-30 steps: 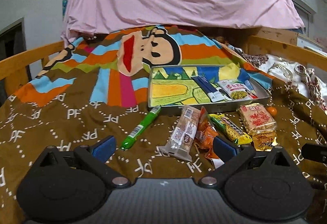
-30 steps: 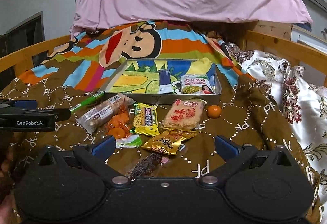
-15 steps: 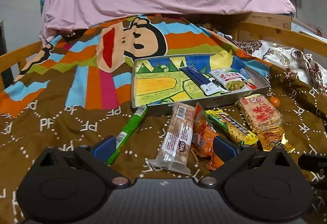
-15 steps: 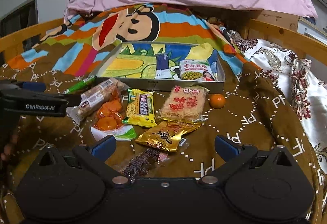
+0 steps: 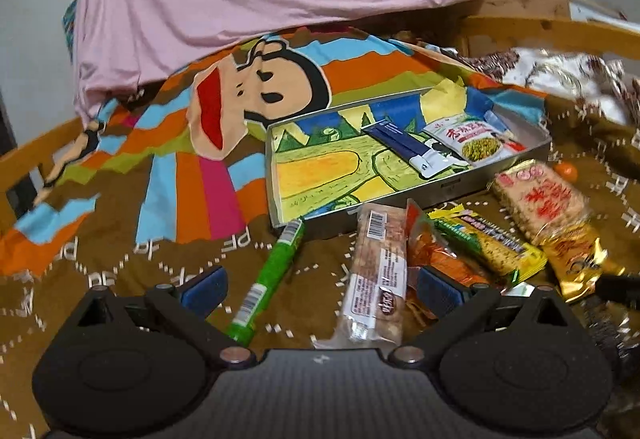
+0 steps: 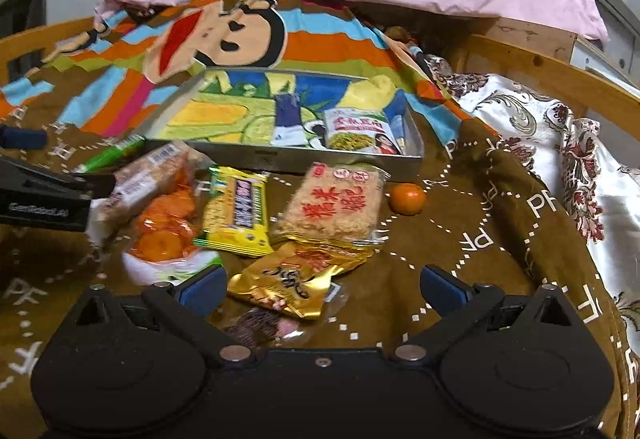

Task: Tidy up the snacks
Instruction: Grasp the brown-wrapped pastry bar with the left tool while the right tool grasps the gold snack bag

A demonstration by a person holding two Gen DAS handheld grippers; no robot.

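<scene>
The left gripper stands wide open just above the brown blanket, and nothing is between its fingers except what lies on the cloth: a green tube near its left finger and a clear wrapped bar near its right finger. An orange snack bag lies just beside that right finger. Ahead of this claw, a little to the right, sits the metal tray, which already contains a blue packet and a green-and-white pouch. The right gripper is also wide open and holds nothing; a gold packet lies between its fingers, nearer the left one, and a dark wrapped snack is close under it. In front of it lie a yellow bar and a rice cracker pack, touching each other, and a small orange further to the right.
</scene>
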